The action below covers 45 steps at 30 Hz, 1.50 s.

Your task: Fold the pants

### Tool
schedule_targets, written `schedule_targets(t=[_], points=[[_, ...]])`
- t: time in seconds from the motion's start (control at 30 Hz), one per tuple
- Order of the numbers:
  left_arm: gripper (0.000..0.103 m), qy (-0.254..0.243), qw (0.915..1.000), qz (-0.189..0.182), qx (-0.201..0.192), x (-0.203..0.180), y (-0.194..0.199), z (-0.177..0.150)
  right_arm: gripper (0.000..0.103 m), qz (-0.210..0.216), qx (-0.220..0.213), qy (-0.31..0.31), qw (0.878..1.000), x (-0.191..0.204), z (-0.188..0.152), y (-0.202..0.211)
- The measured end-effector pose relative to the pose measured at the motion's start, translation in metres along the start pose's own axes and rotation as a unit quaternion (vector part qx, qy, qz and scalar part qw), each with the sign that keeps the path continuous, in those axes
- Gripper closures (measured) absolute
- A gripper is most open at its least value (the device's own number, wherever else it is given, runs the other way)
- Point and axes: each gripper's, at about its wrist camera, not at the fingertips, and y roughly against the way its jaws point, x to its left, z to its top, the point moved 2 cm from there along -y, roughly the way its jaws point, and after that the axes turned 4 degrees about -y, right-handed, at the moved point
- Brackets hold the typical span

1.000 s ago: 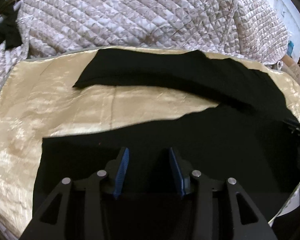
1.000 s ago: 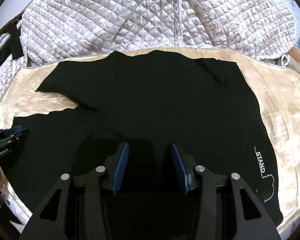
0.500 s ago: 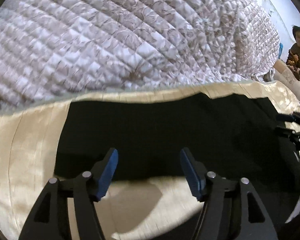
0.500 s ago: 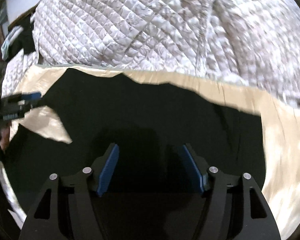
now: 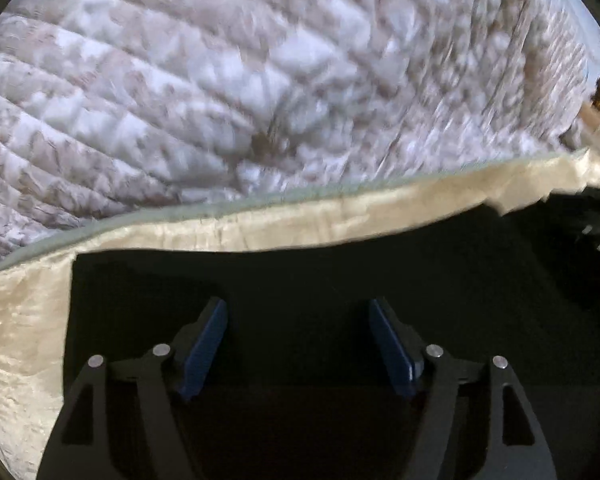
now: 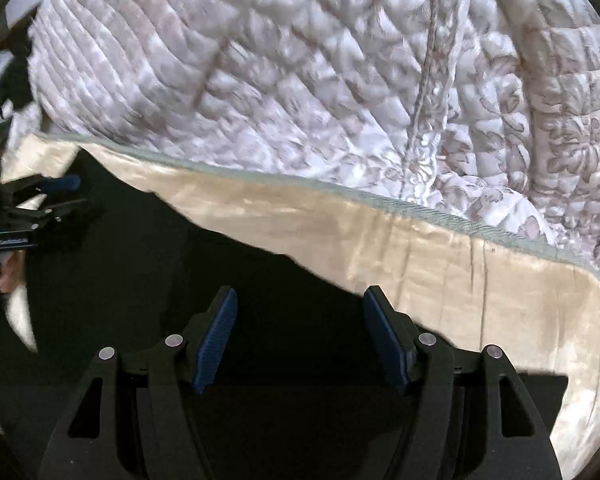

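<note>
Your left gripper (image 5: 298, 344) has jaws opening with nothing pinched, and your right gripper (image 6: 300, 338) has jaws spread and empty; both hang over the black pants (image 5: 340, 280), which lie flat on the cream satin sheet (image 5: 260, 224) of the bed, the quilt (image 5: 260, 80) at 12 o'clock. Judged from this, one fold looks laid, with further folds left. Black-on-black hides layers and fold lines, blur softens the edges, and the garment runs out of frame at 6 o'clock.

Black pants (image 5: 300, 280), shiny cream satin sheet (image 6: 420, 264), white-and-taupe floral quilted bedspread (image 5: 260, 80), blue tool pads (image 6: 216, 336)
</note>
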Motion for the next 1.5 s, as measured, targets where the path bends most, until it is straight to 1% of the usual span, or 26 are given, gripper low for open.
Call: schedule_targets(t=[0.07,0.1,0.13,0.17,0.2,0.23,0.27,0.33,0.4,0.5,0.6,0.7,0.77,0.83,0.9,0.97,1.1,1.13,1.17,1.23,1.3,1.33,1.4,1.43,1.47,1.5], points=[[0.03,-0.007,0.9999,0.01,-0.002,-0.003,-0.001,0.001,0.039,0.0,-0.002,-0.004,1.0,-0.001,0.0,-0.001],[0.036,-0.006,0.9999,0.012,0.0,-0.004,-0.001,0.002,0.054,-0.004,-0.003,0.0,1.0,-0.001,-0.001,-0.002],[0.055,-0.007,1.0,0.007,0.002,-0.006,-0.001,0.003,0.063,-0.003,-0.006,0.005,1.0,0.001,-0.002,-0.001],[0.072,-0.012,0.9999,0.005,0.004,-0.01,-0.001,0.004,0.081,0.004,-0.008,0.009,1.0,0.003,-0.002,0.0],[0.085,-0.02,0.9997,0.011,0.004,-0.014,-0.001,0.004,0.096,0.008,-0.008,0.014,1.0,0.007,-0.002,0.001],[0.098,-0.031,0.9994,0.013,0.005,-0.021,-0.001,0.005,0.096,-0.001,-0.009,0.022,1.0,0.011,-0.002,0.002],[0.098,-0.04,0.9988,0.027,0.004,-0.027,-0.001,0.006,0.096,-0.013,-0.011,0.034,0.999,0.016,-0.003,0.003],[0.099,-0.042,0.9985,0.036,0.0,-0.029,0.002,0.005,0.096,-0.017,-0.015,0.035,0.999,0.02,-0.002,0.006],[0.099,-0.027,0.999,0.03,-0.017,-0.024,0.014,0.007,0.096,-0.012,-0.028,0.027,0.999,0.02,-0.001,0.021],[0.099,-0.015,0.9982,0.027,-0.052,-0.02,0.049,0.002,0.096,0.001,-0.057,0.022,0.998,0.025,-0.004,0.057],[0.099,0.006,0.996,0.012,-0.088,-0.017,0.099,-0.013,0.096,0.016,-0.085,0.013,0.996,0.036,-0.015,0.101],[0.099,0.017,0.9926,-0.002,-0.12,-0.024,0.146,-0.034,0.096,0.032,-0.11,-0.001,0.993,0.051,-0.046,0.149],[0.099,0.021,0.9909,-0.014,-0.132,-0.031,0.174,-0.057,0.096,0.034,-0.122,-0.01,0.992,0.065,-0.077,0.179],[0.099,0.028,0.9899,-0.027,-0.136,-0.04,0.197,-0.087,0.096,0.045,-0.121,-0.028,0.991,0.075,-0.108,0.196],[0.099,0.036,0.9901,-0.04,-0.129,-0.048,0.207,-0.116,0.096,0.05,-0.11,-0.055,0.991,0.085,-0.149,0.207],[0.099,0.045,0.9919,-0.054,-0.106,-0.057,0.209,-0.148,0.096,0.051,-0.084,-0.079,0.992,0.092,-0.183,0.205],[0.099,0.068,0.9953,-0.063,-0.029,-0.074,0.188,-0.203,0.093,0.054,-0.007,-0.142,0.988,0.096,-0.249,0.186],[0.098,0.079,0.9944,-0.069,-0.01,-0.075,0.182,-0.215,0.092,0.055,0.009,-0.152,0.987,0.095,-0.259,0.179],[0.098,0.08,0.9943,-0.071,-0.004,-0.076,0.182,-0.219,0.09,0.058,0.018,-0.161,0.985,0.093,-0.266,0.176],[0.097,0.088,0.9934,-0.072,-0.009,-0.073,0.191,-0.224,0.084,0.076,0.007,-0.18,0.981,0.09,-0.273,0.185],[0.097,0.109,0.9908,-0.08,-0.013,-0.067,0.201,-0.225,0.078,0.084,-0.022,-0.195,0.977,0.086,-0.276,0.2],[0.095,0.114,0.9904,-0.076,-0.017,-0.066,0.206,-0.223,0.077,0.086,-0.035,-0.203,0.975,0.084,-0.277,0.206],[0.077,0.114,0.9913,-0.059,-0.029,-0.064,0.213,-0.218,0.069,0.072,-0.062,-0.226,0.969,0.075,-0.278,0.216],[0.063,0.109,0.9917,-0.056,-0.039,-0.065,0.215,-0.211,0.066,0.061,-0.075,-0.24,0.966,0.069,-0.279,0.221],[0.053,0.102,0.9923,-0.052,-0.047,-0.068,0.215,-0.204,0.063,0.05,-0.086,-0.255,0.962,0.063,-0.28,0.225],[0.051,0.093,0.9937,-0.04,-0.05,-0.073,0.212,-0.194,0.063,0.039,-0.095,-0.273,0.957,0.056,-0.282,0.227]])
